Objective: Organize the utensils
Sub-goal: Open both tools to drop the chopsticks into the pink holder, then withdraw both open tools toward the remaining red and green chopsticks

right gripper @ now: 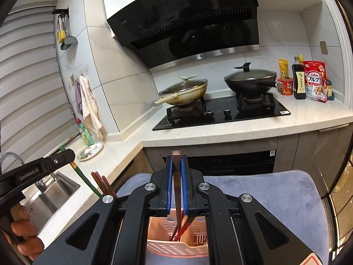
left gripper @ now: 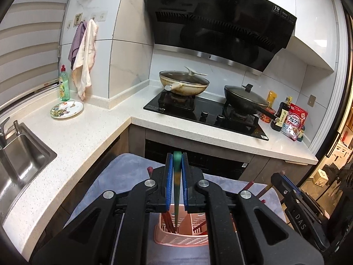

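My left gripper [left gripper: 177, 156] is shut on a green chopstick [left gripper: 177, 176], held upright with its tip down in a pink slotted utensil basket [left gripper: 181, 240]. The basket holds red-brown chopsticks [left gripper: 168, 223]. My right gripper [right gripper: 176, 158] is shut on a brown chopstick [right gripper: 176, 176], its tip also down in the pink basket [right gripper: 176, 246] beside red chopsticks [right gripper: 184, 226]. The left gripper [right gripper: 64, 156] with the green chopstick [right gripper: 85, 180] shows at the left of the right wrist view. The right gripper body [left gripper: 293, 201] shows at the right of the left wrist view.
The basket stands on a blue-grey cloth-covered surface [right gripper: 275, 196]. Behind it runs a white L-shaped counter [left gripper: 88, 132] with a sink [left gripper: 19, 154], a patterned plate [left gripper: 66, 109], a green soap bottle [left gripper: 64, 84] and a hob [left gripper: 205, 117] with two lidded pans. Bottles and packets [right gripper: 308, 81] stand at the right.
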Demonstrator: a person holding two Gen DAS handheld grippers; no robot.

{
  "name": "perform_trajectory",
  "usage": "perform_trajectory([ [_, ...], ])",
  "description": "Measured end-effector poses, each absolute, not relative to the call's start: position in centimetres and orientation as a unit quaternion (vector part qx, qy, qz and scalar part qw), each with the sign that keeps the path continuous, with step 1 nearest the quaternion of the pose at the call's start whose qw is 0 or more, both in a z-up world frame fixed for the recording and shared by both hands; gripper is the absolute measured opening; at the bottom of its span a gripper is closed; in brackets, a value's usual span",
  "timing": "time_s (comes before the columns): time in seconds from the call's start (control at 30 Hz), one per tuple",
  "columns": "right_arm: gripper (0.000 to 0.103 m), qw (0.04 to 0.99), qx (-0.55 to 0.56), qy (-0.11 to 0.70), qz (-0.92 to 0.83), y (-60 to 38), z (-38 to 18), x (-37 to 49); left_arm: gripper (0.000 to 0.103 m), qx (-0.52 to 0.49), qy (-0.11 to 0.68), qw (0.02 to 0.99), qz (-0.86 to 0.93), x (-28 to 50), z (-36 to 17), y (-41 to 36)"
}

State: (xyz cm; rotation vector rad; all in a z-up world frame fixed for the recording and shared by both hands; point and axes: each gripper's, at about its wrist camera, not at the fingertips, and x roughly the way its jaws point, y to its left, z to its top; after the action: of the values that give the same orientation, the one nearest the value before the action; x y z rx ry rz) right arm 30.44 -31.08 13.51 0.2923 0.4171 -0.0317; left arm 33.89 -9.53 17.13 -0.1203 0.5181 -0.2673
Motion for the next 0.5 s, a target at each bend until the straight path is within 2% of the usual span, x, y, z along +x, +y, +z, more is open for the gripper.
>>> perform_trajectory([
  [0.13,0.014,0.967,0.146,0.205,-0.024,-31.3,13.3,30.0,0.02,-0.054,0.259,0.956,-0.124,33.7,16.6,-9.6],
  [0.23,0.022,0.968,0.151,0.199,-0.026,-31.6,13.6,29.3,0.039,-0.047,0.256,0.959,-0.112,33.1,16.6,-9.7],
  [0.27,0.025,0.969,0.151,0.195,-0.026,-31.6,13.9,28.9,0.042,-0.046,0.252,0.96,-0.109,32.8,16.6,-9.6],
  [0.5,0.036,0.972,0.142,0.185,-0.021,-31.0,15.0,26.6,0.043,-0.033,0.247,0.963,-0.102,31.0,17.1,-9.6],
])
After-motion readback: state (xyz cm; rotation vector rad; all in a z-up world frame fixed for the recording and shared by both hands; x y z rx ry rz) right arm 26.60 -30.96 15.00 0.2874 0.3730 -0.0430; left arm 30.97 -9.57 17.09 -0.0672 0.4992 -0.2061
